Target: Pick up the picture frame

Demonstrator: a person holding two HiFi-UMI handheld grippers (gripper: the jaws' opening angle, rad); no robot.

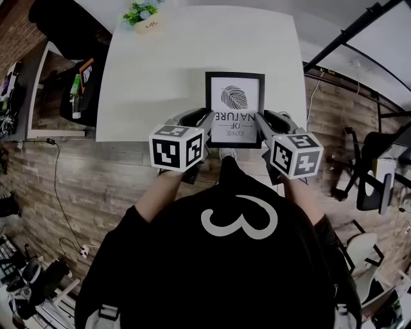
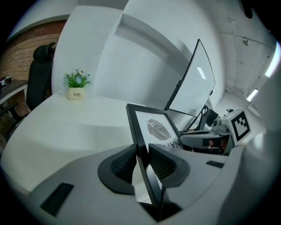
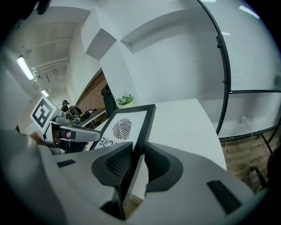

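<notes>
Frame [image 1: 234,96] spans between my grippers, print side up, ahead of pads. Left gripper [image 2: 142,153] pinches left rail, right gripper [image 3: 137,153] pinches right rail; jaws part-closed, a rail's thickness apart. Frame looks clear of table [image 1: 160,77]. Advice: equal squeeze, lift both hands level together, no twist.

Beyond the picture frame [image 1: 234,103] the white table [image 1: 160,77] lies open; only a flower pot [image 1: 144,18] stands far left.

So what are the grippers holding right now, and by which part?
The frame: the left gripper clamps its left edge, the right gripper its right edge, both at its near end.
</notes>
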